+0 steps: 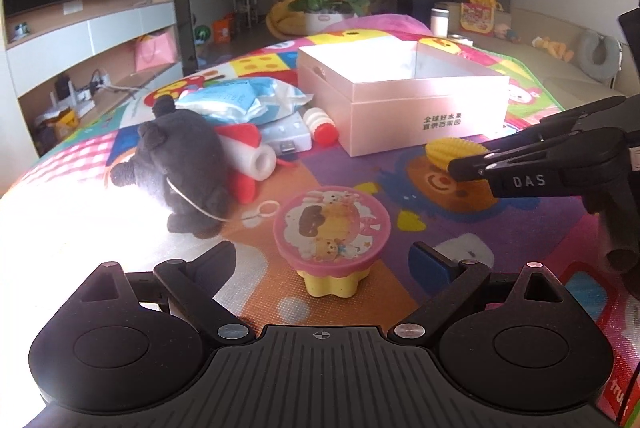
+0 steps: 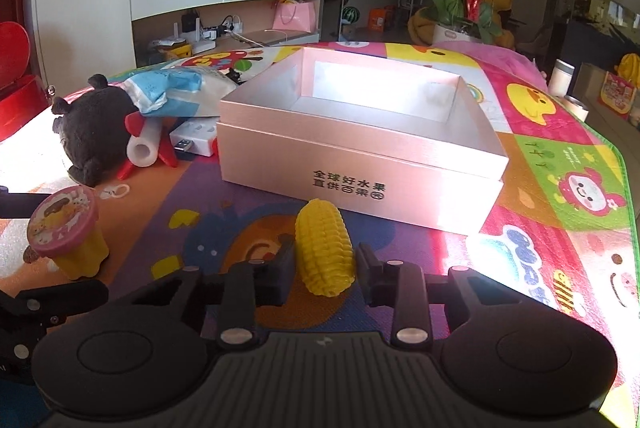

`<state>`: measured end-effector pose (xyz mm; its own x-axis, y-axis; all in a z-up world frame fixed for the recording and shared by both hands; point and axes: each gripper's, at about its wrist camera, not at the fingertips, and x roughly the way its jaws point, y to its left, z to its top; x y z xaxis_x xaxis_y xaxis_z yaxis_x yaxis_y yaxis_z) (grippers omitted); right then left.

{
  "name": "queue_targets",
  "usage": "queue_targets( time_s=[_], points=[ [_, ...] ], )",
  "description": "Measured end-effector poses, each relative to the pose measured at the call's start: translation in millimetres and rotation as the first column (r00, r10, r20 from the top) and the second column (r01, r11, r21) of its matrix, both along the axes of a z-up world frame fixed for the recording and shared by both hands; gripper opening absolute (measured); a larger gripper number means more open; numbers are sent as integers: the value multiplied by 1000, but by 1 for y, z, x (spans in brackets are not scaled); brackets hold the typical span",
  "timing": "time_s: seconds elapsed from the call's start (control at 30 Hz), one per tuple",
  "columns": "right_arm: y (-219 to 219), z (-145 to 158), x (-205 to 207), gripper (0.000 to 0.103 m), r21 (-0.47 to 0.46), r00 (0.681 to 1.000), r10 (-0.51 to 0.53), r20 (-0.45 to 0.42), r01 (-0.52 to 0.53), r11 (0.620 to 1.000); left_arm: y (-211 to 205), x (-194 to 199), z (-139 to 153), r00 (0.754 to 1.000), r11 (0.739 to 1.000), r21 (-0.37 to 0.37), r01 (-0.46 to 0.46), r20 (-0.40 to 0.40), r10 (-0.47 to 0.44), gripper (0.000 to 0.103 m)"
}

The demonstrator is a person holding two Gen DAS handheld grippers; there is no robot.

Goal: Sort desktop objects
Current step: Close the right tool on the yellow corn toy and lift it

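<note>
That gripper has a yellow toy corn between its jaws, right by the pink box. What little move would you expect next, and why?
Probably a short lift. The right gripper has its jaws closed against the yellow ridged plastic corn cob, which still lies on the colourful play mat. The open pink cardboard box stands just behind it, looking empty, so raising the corn above the box wall seems the likely step.

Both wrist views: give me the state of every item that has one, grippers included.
Pink cardboard box: open, nothing seen inside.
Yellow toy corn cob: on mat, between right jaws.
Pink-lidded yellow cup: upright, lid on.
Left gripper: open around cup.
Right gripper: jaws close beside corn, contact unclear.
</note>
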<state>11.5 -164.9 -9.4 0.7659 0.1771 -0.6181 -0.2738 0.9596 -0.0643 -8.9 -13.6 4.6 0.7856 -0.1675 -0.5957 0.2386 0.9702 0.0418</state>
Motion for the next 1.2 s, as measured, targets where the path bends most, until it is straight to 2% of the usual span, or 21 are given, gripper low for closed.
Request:
queue_targets(
  time_s=[0.17,0.23,0.27,0.33,0.43,0.53,0.73,0.87,0.9,0.97,1.03,1.1,1.2],
  points=[
    [10,11,-26,32,11,982,189,-21,-189,982,6,3,-1,1000,999,-27,-19,-24,19,100],
    [6,12,-33,32,-5,977,213,-31,-213,977,5,3,-1,1000,1000,-22,-14,-24,13,100],
    [3,11,-35,34,-25,978,208,-28,-209,978,4,2,-1,1000,1000,-19,-13,-24,13,100],
    [-1,8,-36,47,-96,987,163,-6,-162,982,3,2,-2,1000,1000,-15,-16,-26,15,101],
    [-12,4,-30,50,-192,998,39,50,-29,981,4,3,-3,999,999,-17,-31,-35,30,102],
    [-21,3,-26,50,-189,997,-36,61,47,981,6,5,-3,998,999,-24,-41,-51,40,102],
    [-27,-3,-23,51,-149,995,-88,42,93,984,6,6,-5,997,999,-22,-50,-64,49,103],
    [-25,-2,-9,51,-143,991,-103,79,114,983,5,8,-6,996,998,-14,-57,-75,56,103],
    [-23,-3,-3,50,-153,992,-99,78,110,982,5,7,-6,996,998,-13,-59,-74,58,103],
    [-19,-5,9,29,-171,994,-98,42,104,980,6,7,-6,996,998,-15,-60,-71,59,103],
    [-12,-3,7,30,-157,998,-51,44,57,986,6,7,-6,996,998,-19,-60,-74,59,103],
    [-4,2,-4,30,-117,997,56,54,-49,992,6,8,-6,995,998,-18,-61,-78,60,103],
    [8,6,-22,30,-119,979,193,59,-185,976,6,8,-6,995,998,-19,-61,-78,60,103]
  ],
)
